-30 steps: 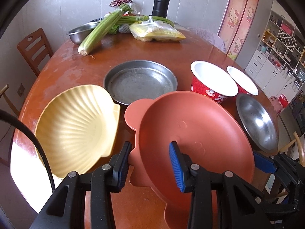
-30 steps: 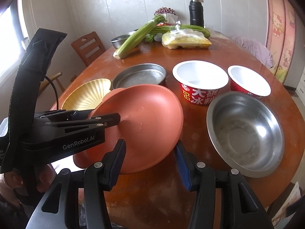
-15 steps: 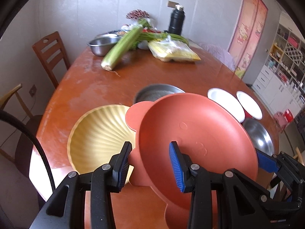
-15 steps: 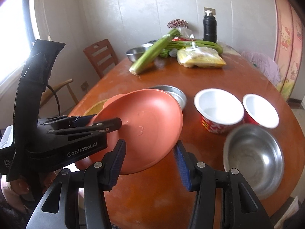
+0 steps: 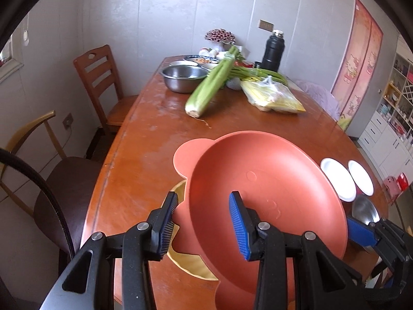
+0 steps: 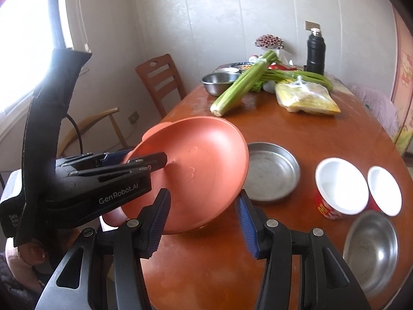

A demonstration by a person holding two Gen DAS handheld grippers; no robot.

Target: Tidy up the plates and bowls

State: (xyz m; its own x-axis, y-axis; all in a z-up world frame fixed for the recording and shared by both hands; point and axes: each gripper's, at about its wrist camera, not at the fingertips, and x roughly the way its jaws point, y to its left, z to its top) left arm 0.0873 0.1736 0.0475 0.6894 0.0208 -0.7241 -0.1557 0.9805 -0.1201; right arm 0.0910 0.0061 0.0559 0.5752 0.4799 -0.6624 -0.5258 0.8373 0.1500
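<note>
**Over the brown wooden table (image 5: 144, 155), a tilted plate on a rim grip**

The salmon-orange plastic plate with round ears (image 5: 265, 193) hangs tilted in the air. The left gripper (image 5: 203, 199) is narrowly clamped across its rim. The far rim lies between the right gripper's (image 6: 202, 196) half-closed fingers, though I cannot tell whether they press.

A pinch this close to the edge could let the plate pivot and drop onto the yellow shell-shaped dish (image 5: 180, 261) beneath. A careless descent could clip the round steel pan (image 6: 271, 173).

A second earlier the plate sat lower, with the dish and pan plainly visible in the left view. Both hands have since raised it.
</note>
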